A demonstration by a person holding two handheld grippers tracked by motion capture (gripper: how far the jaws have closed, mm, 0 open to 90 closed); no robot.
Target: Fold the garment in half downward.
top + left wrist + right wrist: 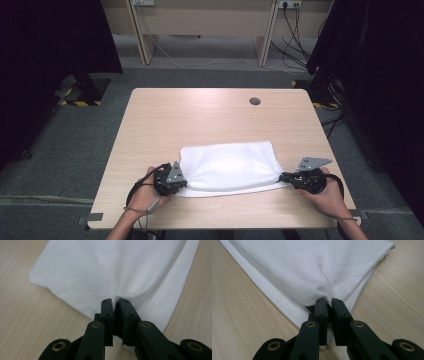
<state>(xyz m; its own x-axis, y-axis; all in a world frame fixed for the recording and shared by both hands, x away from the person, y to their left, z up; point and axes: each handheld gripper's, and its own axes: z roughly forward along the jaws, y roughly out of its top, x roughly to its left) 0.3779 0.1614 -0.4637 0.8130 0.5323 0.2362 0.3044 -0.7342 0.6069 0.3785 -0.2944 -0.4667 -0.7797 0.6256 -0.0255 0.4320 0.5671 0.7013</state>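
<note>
Left tool (pixel 115 305) and right tool (pixel 329 304) pinch white cloth (pixel 227 165) corners; high view adds table (pixel 200 115) hole (pixel 255 101).

This looks like a lab or recording room set up for testing. A plain wooden bench (pixel 220 120) with a cable hole (pixel 255 101) stands on grey carpet (pixel 65 145), dark curtains (pixel 50 40) hang on both sides, yellow-black hazard tape (pixel 80 103) marks stand feet, and loose cables (pixel 295 30) run to wall sockets (pixel 289 4).
</note>
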